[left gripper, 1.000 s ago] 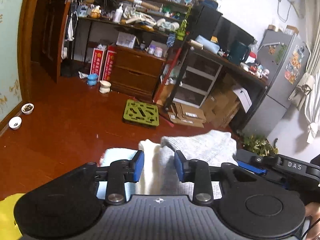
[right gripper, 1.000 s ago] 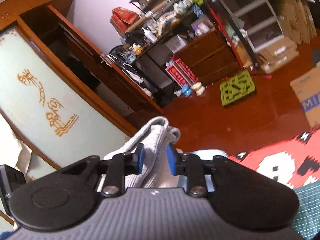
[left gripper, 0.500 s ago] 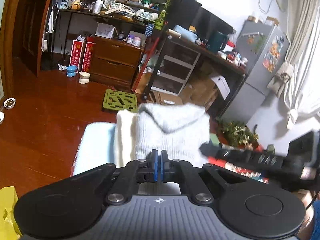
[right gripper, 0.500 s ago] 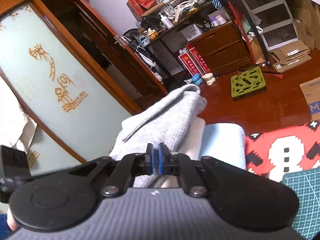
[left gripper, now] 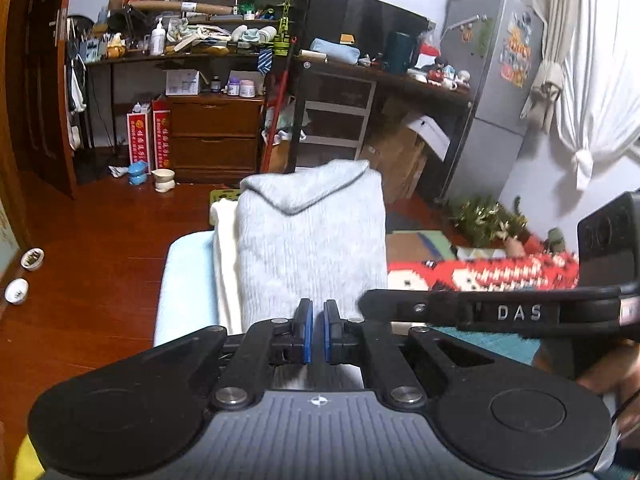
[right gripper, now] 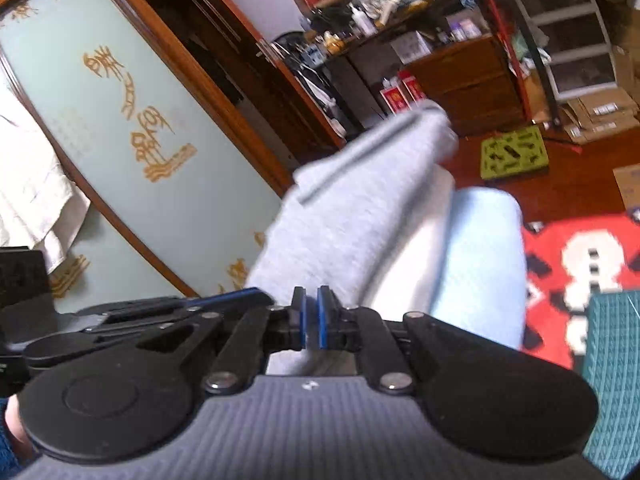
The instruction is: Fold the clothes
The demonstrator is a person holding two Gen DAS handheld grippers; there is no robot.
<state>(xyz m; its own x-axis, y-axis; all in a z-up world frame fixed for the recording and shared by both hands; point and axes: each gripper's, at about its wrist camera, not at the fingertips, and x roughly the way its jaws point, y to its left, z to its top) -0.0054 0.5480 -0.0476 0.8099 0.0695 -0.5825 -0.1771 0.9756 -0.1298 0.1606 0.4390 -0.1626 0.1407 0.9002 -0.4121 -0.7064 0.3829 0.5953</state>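
Both tongs, left gripper [left gripper: 316, 330] and right gripper [right gripper: 312, 318], pinch the soft grey knitted garment [left gripper: 312, 240], jaws nearly closed. It lies folded on a white cloth [left gripper: 225, 264]. Next, probably lay it flat gently.

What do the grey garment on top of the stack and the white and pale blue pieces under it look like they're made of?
The grey garment looks like a heathered knit, probably soft fleece or jersey: speckled matte surface, darker stitched seam, thick fold. The white piece looks like plain matte cloth, weave too fine to tell. The pale blue piece looks thick and soft, rounded at its fold, possibly terry; uncertain.
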